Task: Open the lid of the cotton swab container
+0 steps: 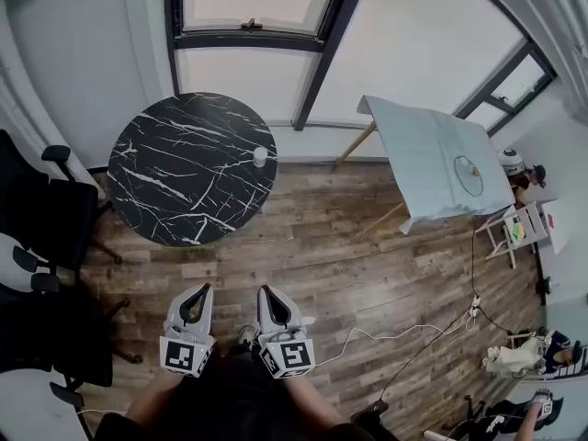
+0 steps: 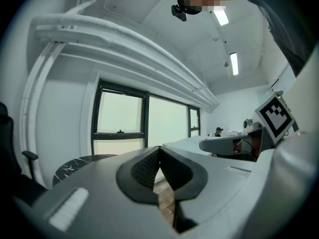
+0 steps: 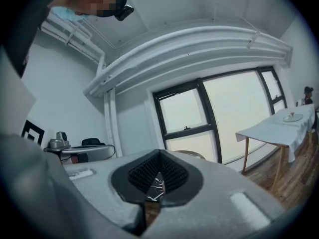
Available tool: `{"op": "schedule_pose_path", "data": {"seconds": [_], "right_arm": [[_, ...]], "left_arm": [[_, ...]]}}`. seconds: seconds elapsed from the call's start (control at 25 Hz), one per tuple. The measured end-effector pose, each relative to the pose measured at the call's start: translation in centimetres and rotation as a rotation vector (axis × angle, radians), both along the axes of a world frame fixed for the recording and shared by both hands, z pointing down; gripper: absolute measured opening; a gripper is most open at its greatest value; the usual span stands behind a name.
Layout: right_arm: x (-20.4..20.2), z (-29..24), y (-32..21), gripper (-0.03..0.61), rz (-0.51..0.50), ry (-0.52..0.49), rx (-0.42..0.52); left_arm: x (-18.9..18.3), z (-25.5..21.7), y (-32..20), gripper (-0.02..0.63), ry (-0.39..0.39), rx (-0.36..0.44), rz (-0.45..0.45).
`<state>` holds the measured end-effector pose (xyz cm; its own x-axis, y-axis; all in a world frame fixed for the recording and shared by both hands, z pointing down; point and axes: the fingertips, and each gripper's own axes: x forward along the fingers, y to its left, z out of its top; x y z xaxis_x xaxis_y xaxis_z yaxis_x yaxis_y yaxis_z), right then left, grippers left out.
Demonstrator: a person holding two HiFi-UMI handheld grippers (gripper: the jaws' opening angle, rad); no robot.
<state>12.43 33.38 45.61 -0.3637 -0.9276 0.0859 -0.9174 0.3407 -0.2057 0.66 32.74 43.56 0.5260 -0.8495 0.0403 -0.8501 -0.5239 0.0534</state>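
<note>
- Left gripper (image 1: 203, 289): jaws clenched tip to tip, with nothing between them. In its own view the ribbed pads (image 2: 147, 166) meet at the front, and only floor shows through the hollow behind them.
- Right gripper (image 1: 264, 290): also clenched and empty. In its own view the pads (image 3: 144, 172) are closed, and a sliver of black marble shows through the hollow.
- Both grippers are held level, side by side and near each other, low in the head view. They point toward the table (image 1: 175, 168) and the window (image 1: 248, 12).
- The table is round with a black marble top and white veining, and it stands on the wood floor (image 1: 312, 246) below the window.
- Container (image 1: 260, 156): a small white cylinder standing upright on the table, close to its right edge in the head view. It is well apart from both grippers, and neither touches it. It is too small to tell whether the lid is on or off.
- Black chairs (image 1: 46, 214) stand to the left of the table.
- To the right is a second table under a white cloth (image 1: 427, 150), with a round dish (image 1: 468, 175) on it.
- A white cable (image 1: 390, 333) trails over the floor to the right of the grippers.
</note>
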Motion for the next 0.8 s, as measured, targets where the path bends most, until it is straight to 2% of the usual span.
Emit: {"op": "schedule_pose_path", "data": {"seconds": [0.28,0.48,0.8], "right_arm": [[0.4,0.6,-2.5,-0.003,-0.015,-0.003,-0.005],[-0.7,0.8,-6.3,-0.003,-0.011,0.017,0.013],[-2.9,1.5,-13.9,-0.003,0.024,0.031,0.010]], "left_arm": [[0.0,1.2,-2.1,0.002,0.006,-0.031,-0.006],[-0.7,2.2,-6.1,0.002,-0.010,-0.036,0.031],[-3.0,2.1,-14.4,0.002,0.013,-0.039,0.078]]}}
